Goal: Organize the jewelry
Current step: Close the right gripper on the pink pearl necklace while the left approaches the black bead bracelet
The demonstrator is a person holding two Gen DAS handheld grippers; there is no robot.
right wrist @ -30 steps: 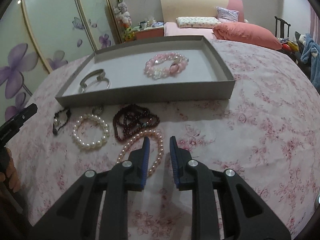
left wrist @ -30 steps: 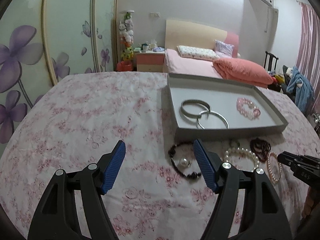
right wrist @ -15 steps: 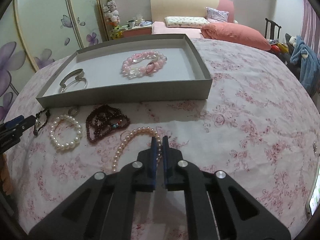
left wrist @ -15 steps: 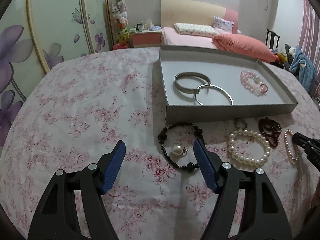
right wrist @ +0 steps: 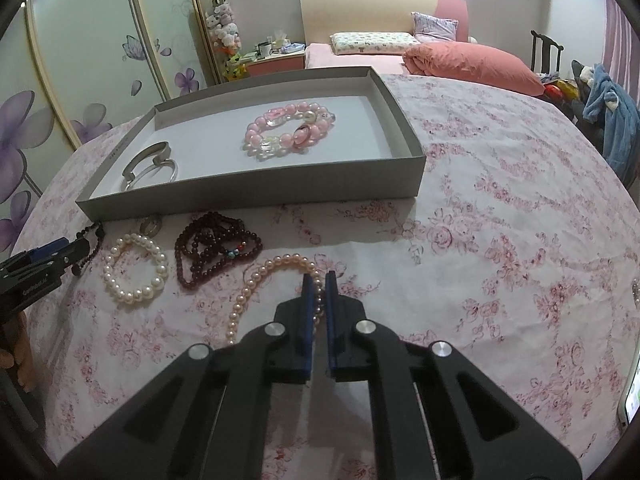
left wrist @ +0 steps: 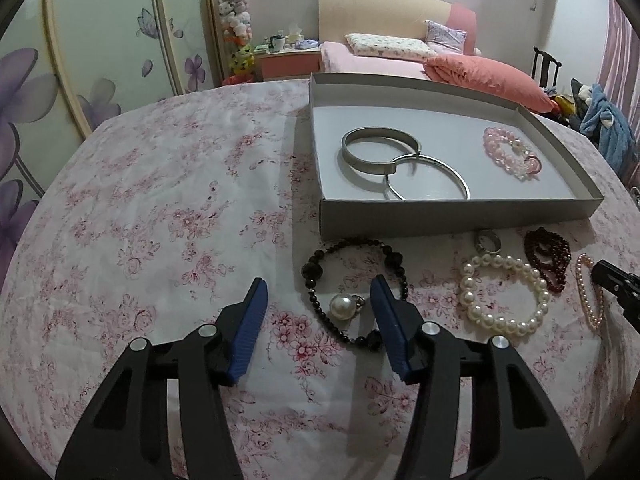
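A grey tray [left wrist: 440,220] [right wrist: 248,196] on the flowered cloth holds two silver bangles [left wrist: 380,152] and a pink bead bracelet [right wrist: 288,132]. In front of it lie a black bead bracelet [left wrist: 352,280] with a pearl ring [left wrist: 344,307], a white pearl bracelet [left wrist: 504,296] [right wrist: 134,268], a dark red bead string [right wrist: 216,248] and a pink pearl strand [right wrist: 256,292]. My left gripper [left wrist: 318,300] is open, just above the black bracelet's left part. My right gripper [right wrist: 319,284] is shut on the pink pearl strand's near right side.
A small silver ring [left wrist: 488,242] lies by the tray's front wall. A bed with a pink quilt [right wrist: 468,66], a nightstand [right wrist: 276,64] and flowered wardrobe doors [left wrist: 80,60] stand behind the table. A phone edge [right wrist: 632,396] shows at far right.
My right gripper has closed on the pink pearl strand. My left gripper has moved forward and right toward the black bracelet, staying open.
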